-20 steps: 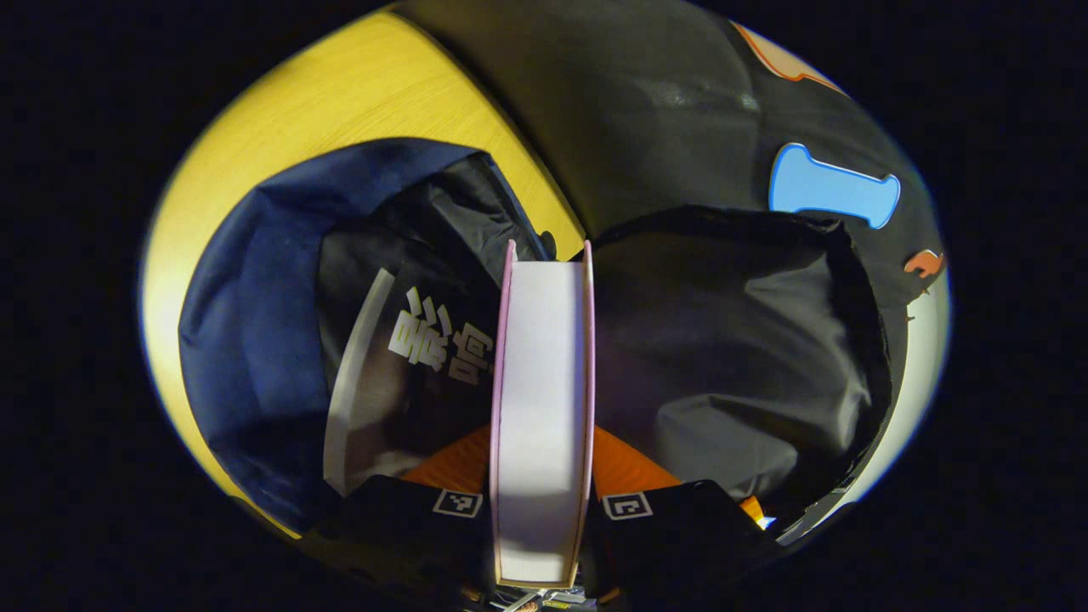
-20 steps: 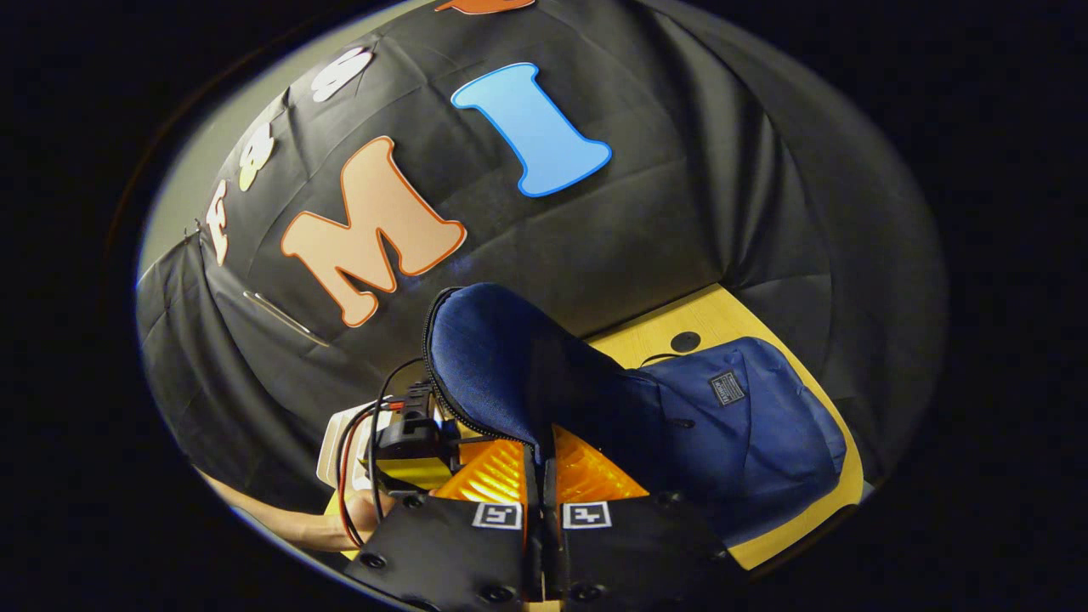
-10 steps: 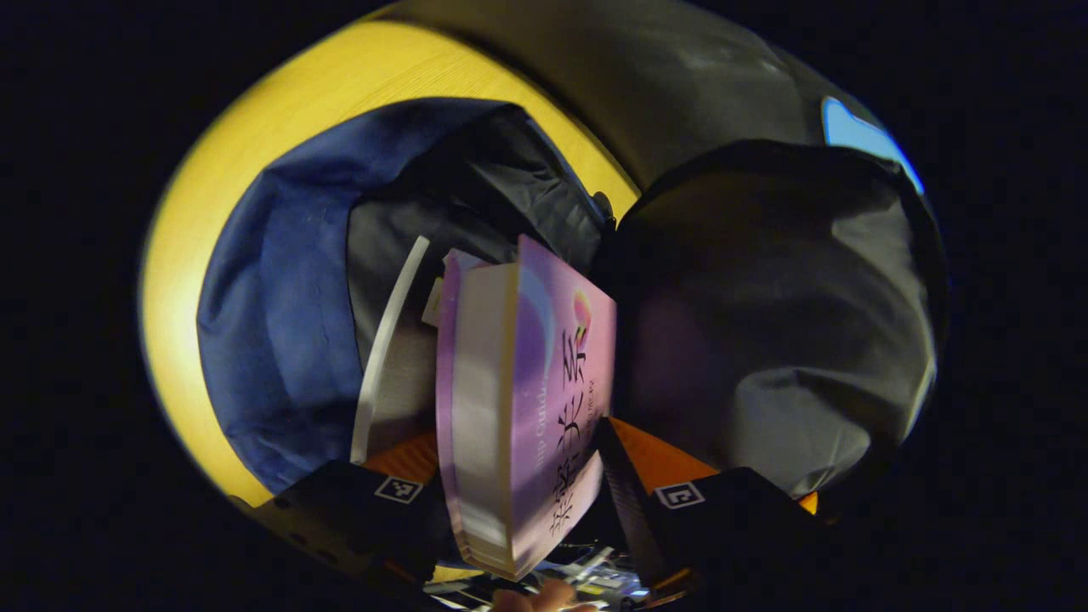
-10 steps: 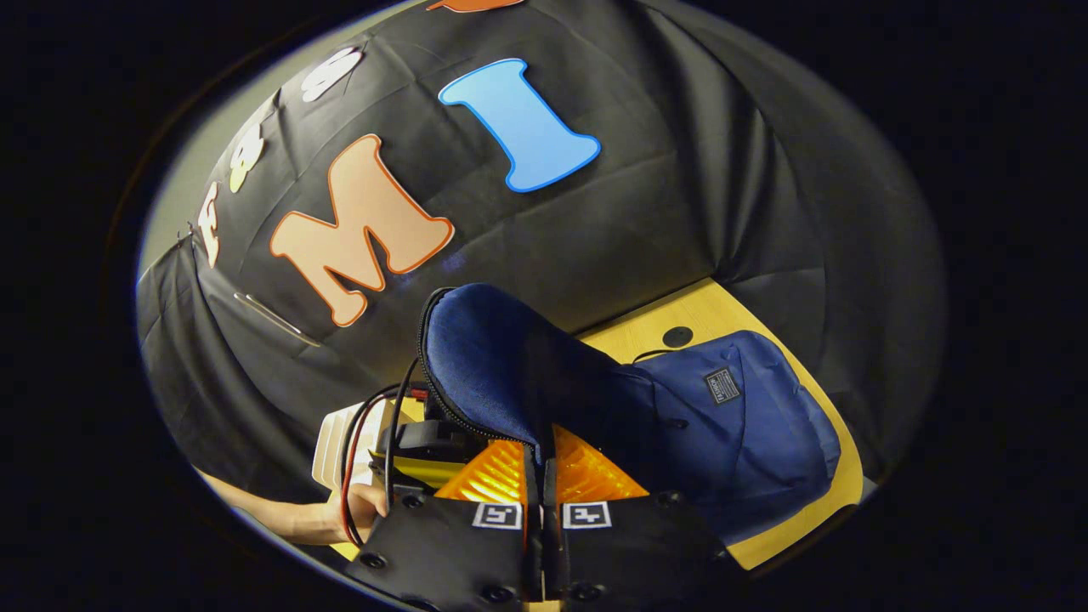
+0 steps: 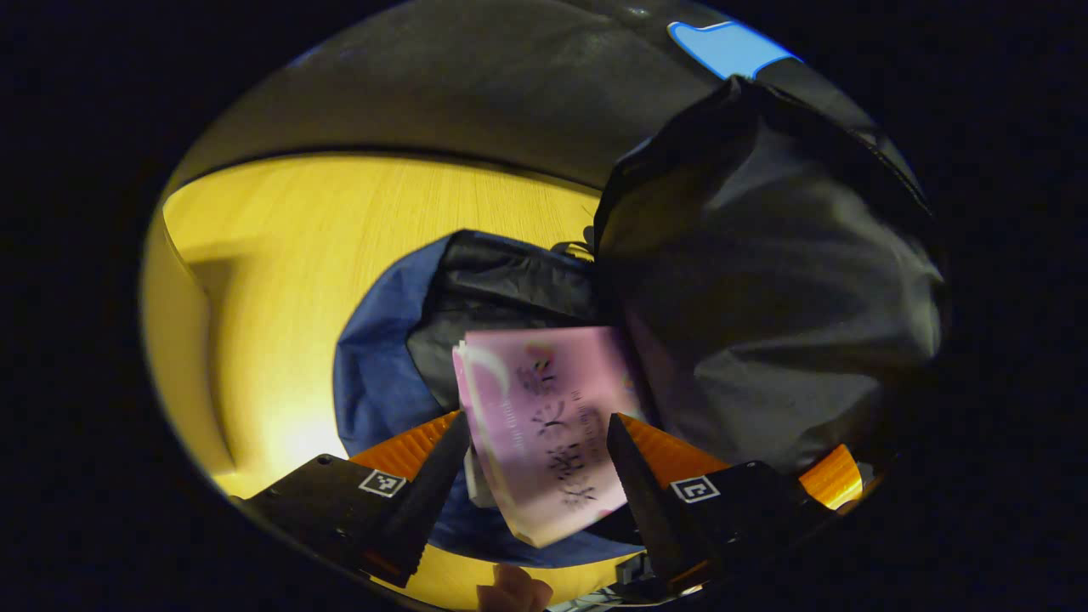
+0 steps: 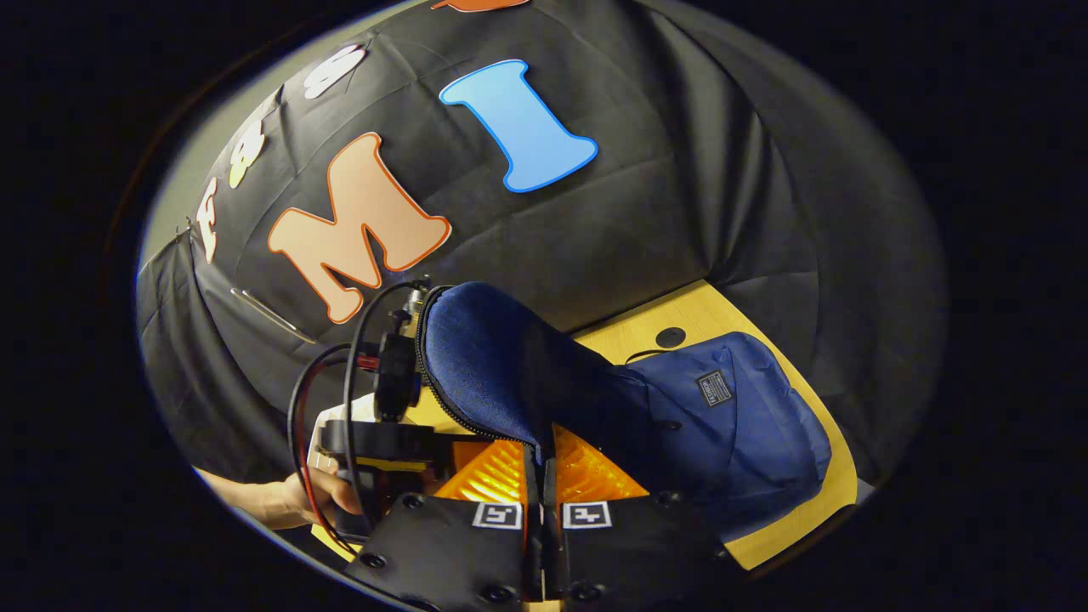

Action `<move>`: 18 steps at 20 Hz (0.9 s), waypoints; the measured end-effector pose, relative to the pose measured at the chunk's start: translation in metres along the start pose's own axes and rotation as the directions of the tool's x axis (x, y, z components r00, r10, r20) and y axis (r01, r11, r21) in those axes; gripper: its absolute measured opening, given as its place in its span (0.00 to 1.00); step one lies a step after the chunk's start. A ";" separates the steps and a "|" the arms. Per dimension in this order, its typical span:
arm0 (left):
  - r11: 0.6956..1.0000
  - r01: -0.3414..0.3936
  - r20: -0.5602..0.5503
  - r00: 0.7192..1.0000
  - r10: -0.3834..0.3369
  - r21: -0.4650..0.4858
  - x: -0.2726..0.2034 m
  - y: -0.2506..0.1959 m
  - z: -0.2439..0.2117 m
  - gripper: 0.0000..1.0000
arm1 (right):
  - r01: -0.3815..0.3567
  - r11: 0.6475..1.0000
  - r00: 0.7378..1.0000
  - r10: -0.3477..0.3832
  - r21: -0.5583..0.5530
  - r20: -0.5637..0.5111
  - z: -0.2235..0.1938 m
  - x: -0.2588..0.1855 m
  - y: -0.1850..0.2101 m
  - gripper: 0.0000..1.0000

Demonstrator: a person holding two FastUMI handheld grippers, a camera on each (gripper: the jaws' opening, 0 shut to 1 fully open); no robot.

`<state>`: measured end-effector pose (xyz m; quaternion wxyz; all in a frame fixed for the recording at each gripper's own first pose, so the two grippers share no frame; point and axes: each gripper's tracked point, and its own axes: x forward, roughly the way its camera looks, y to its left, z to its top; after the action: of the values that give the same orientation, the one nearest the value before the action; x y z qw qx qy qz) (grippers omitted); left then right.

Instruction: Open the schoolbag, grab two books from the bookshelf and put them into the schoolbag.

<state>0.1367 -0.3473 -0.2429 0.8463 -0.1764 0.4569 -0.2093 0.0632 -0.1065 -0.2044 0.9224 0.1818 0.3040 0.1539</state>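
Observation:
The pink book [image 5: 544,382] lies cover-up in the mouth of the blue schoolbag [image 5: 374,382], on its black lining. My left gripper [image 5: 537,418] is open; its fingers stand on either side of the book's near end without pressing it. My right gripper [image 6: 541,446] is shut on the edge of the bag's flap [image 6: 493,365] and holds it raised. The underside of that flap [image 5: 765,297] rises dark on the right in the left gripper view. The schoolbag's body [image 6: 731,425] rests on the table.
The yellow wooden table [image 5: 297,255] stretches left and behind the bag, up to the black cloth wall. A round cable hole [image 6: 671,337] sits beyond the bag. In the right gripper view a hand [image 6: 297,497] holds the left gripper's body [image 6: 382,438] beside the flap.
My left gripper opened and let go of the pink book, which tipped from upright to flat inside the bag. The left gripper drew back and up. The right gripper kept the flap raised.

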 end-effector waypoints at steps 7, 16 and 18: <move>0.971 -0.107 0.243 0.969 0.053 0.216 -0.078 0.029 0.041 0.96 | 0.006 1.000 1.000 -0.006 -0.017 -0.007 -0.008 0.003 0.004 0.02; 0.912 -0.290 0.635 0.771 0.044 0.290 -0.276 0.031 0.109 0.95 | 0.033 0.998 0.999 -0.035 -0.060 -0.028 -0.028 0.016 0.020 0.04; 0.898 -0.342 0.683 0.728 0.066 0.277 -0.322 0.043 0.107 0.95 | 0.048 0.996 0.998 -0.050 -0.070 -0.025 -0.031 0.017 0.022 0.04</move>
<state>0.0768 -0.1330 0.0167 0.9876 -0.0169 0.0964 -0.1226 0.0535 -0.0729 -0.2267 0.9275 0.1400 0.3152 0.1441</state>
